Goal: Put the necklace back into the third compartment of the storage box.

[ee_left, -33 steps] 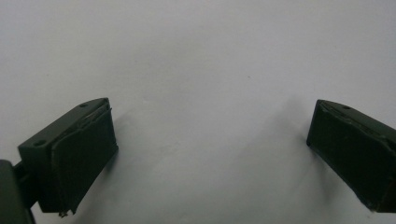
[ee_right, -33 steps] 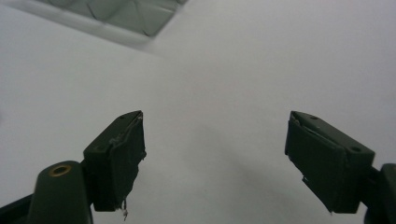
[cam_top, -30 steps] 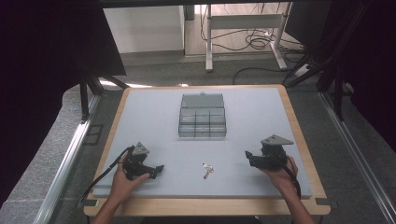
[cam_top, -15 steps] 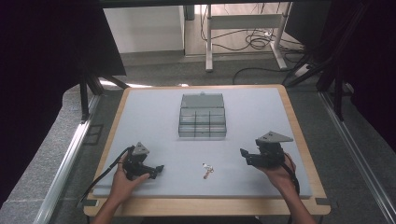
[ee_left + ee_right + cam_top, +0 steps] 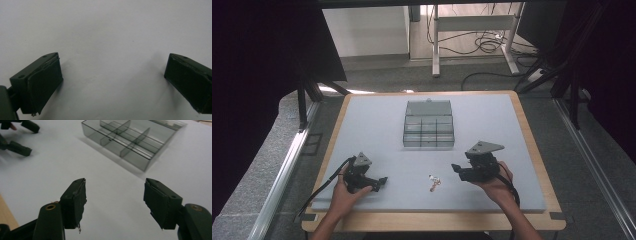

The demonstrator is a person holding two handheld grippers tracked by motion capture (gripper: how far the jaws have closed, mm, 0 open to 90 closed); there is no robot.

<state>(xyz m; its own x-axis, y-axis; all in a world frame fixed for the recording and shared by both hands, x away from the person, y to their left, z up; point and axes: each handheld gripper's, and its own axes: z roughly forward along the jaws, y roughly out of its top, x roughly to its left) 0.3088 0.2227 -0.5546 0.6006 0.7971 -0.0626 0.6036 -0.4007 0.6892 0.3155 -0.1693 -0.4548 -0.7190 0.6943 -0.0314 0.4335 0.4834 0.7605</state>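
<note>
A small pale and orange object [image 5: 433, 183] lies on the grey mat [image 5: 377, 130] near the front edge, between the two grippers. My left gripper [image 5: 381, 182] rests low on the mat to its left, pointing right. Its jaws are open [image 5: 112, 82] over bare mat with nothing between them. My right gripper [image 5: 456, 170] hovers just right of the small object, pointing left. Its jaws are also open [image 5: 115, 200] and hold nothing. A clear grey compartment box [image 5: 429, 125] stands at the mat's middle, lid raised at the back.
The compartment box [image 5: 132, 137] lies beyond my right jaws, and the left gripper's fingers [image 5: 17, 147] show at that view's upper left. A wooden table rim [image 5: 532, 135] frames the mat. Metal rails [image 5: 282, 170] and cables run beside the table.
My right gripper has moved left, closer to the small object. The left gripper has stayed where it was.
</note>
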